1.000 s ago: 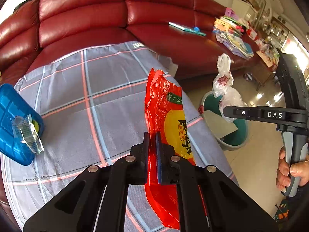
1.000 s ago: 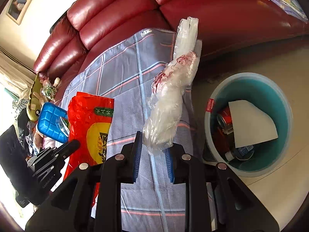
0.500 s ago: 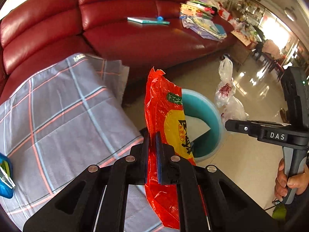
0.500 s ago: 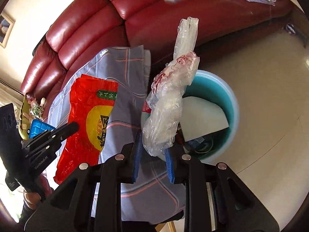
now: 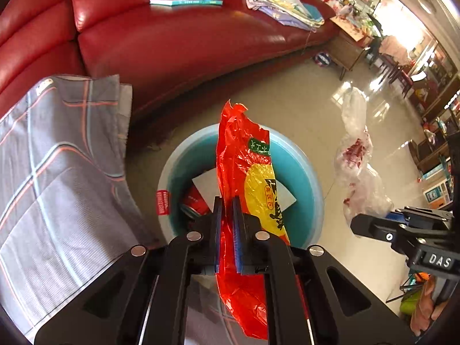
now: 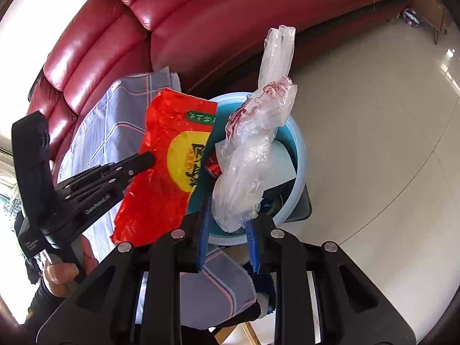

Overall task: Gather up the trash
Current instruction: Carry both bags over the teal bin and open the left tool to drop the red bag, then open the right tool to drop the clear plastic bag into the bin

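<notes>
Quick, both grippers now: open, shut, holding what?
Left gripper: shut on crinkled red-and-yellow plastic wrapper.
Right gripper: shut on crumpled clear plastic bag.

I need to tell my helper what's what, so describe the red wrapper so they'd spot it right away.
Find the red leather sofa; on the floor before it stands a teal bin. Above the bin, the left gripper pinches the red wrapper. Unlike the clear plastic bag beside it, it has a yellow circle.

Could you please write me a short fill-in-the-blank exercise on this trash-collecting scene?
1. The left gripper grips a ____ snack bag.
2. The right gripper grips a clear ____ bag.
3. Both bags hang above a round teal ____.
4. The sofa behind is ____.

Missing words: red; plastic; bin; red
</notes>
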`<state>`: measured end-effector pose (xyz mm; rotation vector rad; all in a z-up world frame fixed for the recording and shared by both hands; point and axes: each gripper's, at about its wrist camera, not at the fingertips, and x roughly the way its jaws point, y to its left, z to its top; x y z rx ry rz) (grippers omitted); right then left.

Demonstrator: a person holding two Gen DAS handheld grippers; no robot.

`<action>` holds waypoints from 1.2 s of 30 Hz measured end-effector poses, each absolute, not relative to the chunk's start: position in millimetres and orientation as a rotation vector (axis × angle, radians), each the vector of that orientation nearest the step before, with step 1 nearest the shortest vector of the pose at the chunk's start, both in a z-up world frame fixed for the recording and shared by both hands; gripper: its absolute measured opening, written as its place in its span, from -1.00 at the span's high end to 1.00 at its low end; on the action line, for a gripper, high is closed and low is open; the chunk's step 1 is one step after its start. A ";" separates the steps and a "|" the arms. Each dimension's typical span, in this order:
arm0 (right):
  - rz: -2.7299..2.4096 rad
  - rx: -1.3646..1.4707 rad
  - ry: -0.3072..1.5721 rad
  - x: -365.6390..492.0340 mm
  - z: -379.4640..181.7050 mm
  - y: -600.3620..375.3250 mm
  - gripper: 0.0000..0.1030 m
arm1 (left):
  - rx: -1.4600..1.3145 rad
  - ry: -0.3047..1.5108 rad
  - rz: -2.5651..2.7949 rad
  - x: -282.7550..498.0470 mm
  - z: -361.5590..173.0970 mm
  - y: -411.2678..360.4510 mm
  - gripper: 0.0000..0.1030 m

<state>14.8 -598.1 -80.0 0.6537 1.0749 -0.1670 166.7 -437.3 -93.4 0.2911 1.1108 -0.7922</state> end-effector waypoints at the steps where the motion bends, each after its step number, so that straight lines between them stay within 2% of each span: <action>1: -0.168 0.654 1.079 16.8 -81.1 -599.0 0.58 | 0.290 1.124 -0.793 168.6 -96.9 -440.3 0.69; 2: -0.168 0.655 1.082 18.6 -82.0 -599.8 0.58 | 0.290 1.132 -0.790 169.9 -98.8 -441.4 0.51; 4: -0.166 0.656 1.091 25.8 -84.3 -599.5 0.58 | 0.288 1.113 -0.776 169.4 -99.7 -438.7 -0.40; 6: -0.162 0.654 1.097 31.8 -86.3 -597.1 0.58 | 0.295 1.069 -0.747 166.3 -97.3 -433.5 -0.76; 7: -0.158 0.655 1.100 34.5 -87.7 -596.7 0.58 | 0.291 1.058 -0.745 164.6 -96.9 -429.6 -0.83; 20: -0.092 0.641 1.135 63.3 -97.7 -572.0 0.57 | 0.209 1.086 -0.729 166.3 -83.5 -370.6 -0.92; 23: -0.067 0.640 1.158 70.8 -100.7 -561.9 0.48 | 0.196 1.079 -0.711 165.6 -80.6 -354.4 -0.92; 24: -0.059 0.637 1.166 72.3 -101.4 -558.8 0.27 | 0.187 1.076 -0.705 164.9 -79.3 -348.2 -0.92; 25: -0.051 0.638 1.170 74.7 -101.8 -556.0 -0.08 | 0.177 1.076 -0.703 165.2 -78.3 -343.1 -0.92; 27: -0.067 0.619 1.165 77.1 -99.3 -552.3 -0.36 | 0.155 1.081 -0.699 166.5 -76.8 -333.5 -0.92; 31: -0.103 0.643 1.166 77.8 -98.5 -552.5 -0.67 | 0.133 1.082 -0.685 169.0 -74.2 -318.9 -0.92; 36: -0.188 0.643 1.183 74.5 -101.0 -553.0 -0.73 | 0.108 1.101 -0.679 168.7 -75.2 -302.0 -0.92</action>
